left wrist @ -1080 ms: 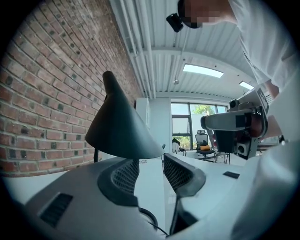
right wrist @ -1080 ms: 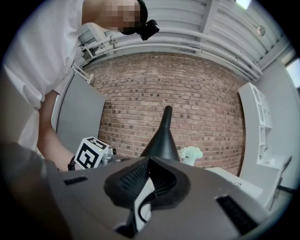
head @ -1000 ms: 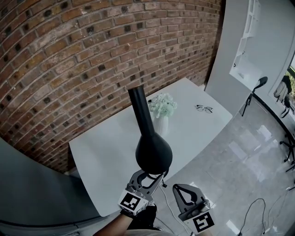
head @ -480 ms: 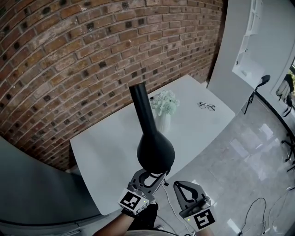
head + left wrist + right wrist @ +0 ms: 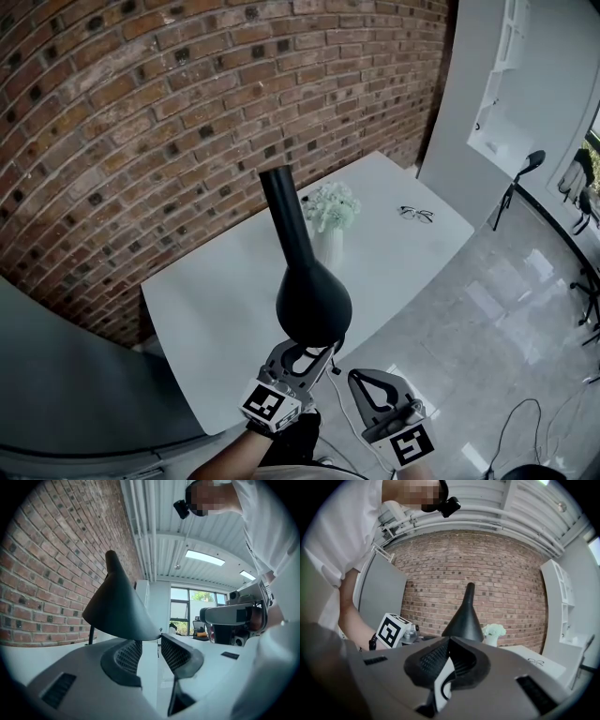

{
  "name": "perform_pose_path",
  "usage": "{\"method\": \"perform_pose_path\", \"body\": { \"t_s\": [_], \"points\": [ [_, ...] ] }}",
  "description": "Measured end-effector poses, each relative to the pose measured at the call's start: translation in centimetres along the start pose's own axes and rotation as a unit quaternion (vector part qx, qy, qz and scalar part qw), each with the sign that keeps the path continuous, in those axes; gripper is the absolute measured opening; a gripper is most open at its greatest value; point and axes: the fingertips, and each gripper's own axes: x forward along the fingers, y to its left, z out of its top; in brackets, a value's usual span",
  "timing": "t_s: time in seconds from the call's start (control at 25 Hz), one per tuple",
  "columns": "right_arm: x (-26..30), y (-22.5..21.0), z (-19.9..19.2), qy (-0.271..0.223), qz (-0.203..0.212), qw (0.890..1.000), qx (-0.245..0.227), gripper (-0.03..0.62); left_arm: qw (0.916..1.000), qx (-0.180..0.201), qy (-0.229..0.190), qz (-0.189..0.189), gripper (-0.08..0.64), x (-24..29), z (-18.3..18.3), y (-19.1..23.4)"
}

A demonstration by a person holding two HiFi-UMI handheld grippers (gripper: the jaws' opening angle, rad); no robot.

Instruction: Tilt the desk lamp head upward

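The left tool (image 5: 151, 641) has just been closing its jaws on the lower rim of the lamp head (image 5: 312, 305). They are still partly apart: the rim sits at their tips, one jaw under the shade, and I would not yet call it a firm grip. The head itself looks no different from a second ago (wide mouth toward the person, narrow neck rising toward the brick wall), over the near edge of the desk (image 5: 216, 309). So the tilt has not begun; this looks like the grasp that comes before it. The right tool (image 5: 449, 643) hangs alongside with jaws together, empty. No brand or lettering can be read; the marker cube (image 5: 265, 405) carries only a black-and-white pattern.
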Motion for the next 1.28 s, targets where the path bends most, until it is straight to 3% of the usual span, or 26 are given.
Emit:
{"method": "perform_pose_path", "body": {
  "t_s": [1.28],
  "points": [
    [-0.6, 1.8, 0.8, -0.017, 0.01, 1.0, -0.006, 0.015, 0.9995, -0.006, -0.012, -0.028, 0.083, -0.9, 1.4, -2.3]
  ]
}}
